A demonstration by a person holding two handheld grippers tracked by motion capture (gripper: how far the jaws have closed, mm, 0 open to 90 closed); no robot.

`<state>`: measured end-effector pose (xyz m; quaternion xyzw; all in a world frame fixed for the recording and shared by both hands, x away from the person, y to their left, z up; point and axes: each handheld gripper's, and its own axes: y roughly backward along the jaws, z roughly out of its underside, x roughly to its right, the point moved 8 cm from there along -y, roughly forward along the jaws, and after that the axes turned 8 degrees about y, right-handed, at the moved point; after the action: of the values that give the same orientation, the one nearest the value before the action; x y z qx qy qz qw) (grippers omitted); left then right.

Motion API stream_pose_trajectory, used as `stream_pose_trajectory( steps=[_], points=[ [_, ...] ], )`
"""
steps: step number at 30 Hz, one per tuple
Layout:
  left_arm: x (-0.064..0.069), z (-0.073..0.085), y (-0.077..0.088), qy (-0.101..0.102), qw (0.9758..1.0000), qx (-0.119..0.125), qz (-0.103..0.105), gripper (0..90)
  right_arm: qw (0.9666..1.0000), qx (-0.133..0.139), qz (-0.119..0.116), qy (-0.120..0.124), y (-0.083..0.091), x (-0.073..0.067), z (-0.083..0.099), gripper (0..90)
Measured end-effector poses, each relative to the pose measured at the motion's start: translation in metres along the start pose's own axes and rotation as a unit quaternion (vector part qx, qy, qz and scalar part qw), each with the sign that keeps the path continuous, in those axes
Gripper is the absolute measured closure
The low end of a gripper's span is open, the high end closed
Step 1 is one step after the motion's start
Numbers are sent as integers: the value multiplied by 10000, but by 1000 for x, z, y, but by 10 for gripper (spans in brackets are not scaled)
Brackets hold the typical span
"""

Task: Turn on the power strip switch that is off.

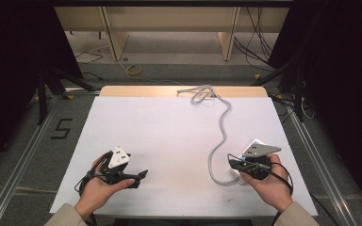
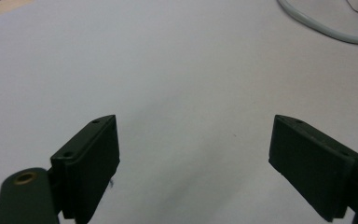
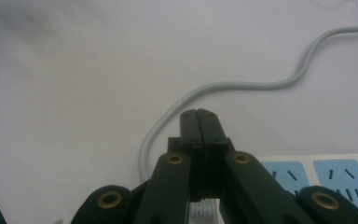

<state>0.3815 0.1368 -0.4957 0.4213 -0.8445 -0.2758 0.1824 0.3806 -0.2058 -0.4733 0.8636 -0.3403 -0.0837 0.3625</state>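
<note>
At the near left of the white table, the left gripper rests with its 2 jaws spread wide and nothing between them. Well to the right, the right gripper has its jaws pressed together, empty, just above the white power strip, whose grey cable winds away to the table's far edge.

Overhead light is hitting the white table pretty evenly, while the room's sides are sinking into near-black. Both gripper views are looking soft and grainy, with the near black jaws blurring and faint shadows spreading under them.
</note>
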Motion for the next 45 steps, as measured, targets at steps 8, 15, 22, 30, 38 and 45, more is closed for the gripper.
stream_pose_trajectory(
  steps=[8,15,22,30,38,45],
  points=[
    [0,0,0,0,10000,-6,1,156,9999,-34,10,-100,2,4,1,900],
    [0,0,0,8,10000,-3,-4,156,9998,-60,61,-162,7,8,3,900],
    [-1,0,-1,4,10000,-20,1,156,9997,-132,104,-175,9,10,3,900],
    [0,0,-1,-1,10000,-6,-10,157,9996,-215,125,-146,11,11,5,900],
    [-1,0,-1,14,10000,-21,-1,157,9993,-278,155,-201,13,14,6,900],
    [-1,0,-1,14,10000,-20,-7,157,9988,-333,221,-275,16,20,8,900]
  ],
)
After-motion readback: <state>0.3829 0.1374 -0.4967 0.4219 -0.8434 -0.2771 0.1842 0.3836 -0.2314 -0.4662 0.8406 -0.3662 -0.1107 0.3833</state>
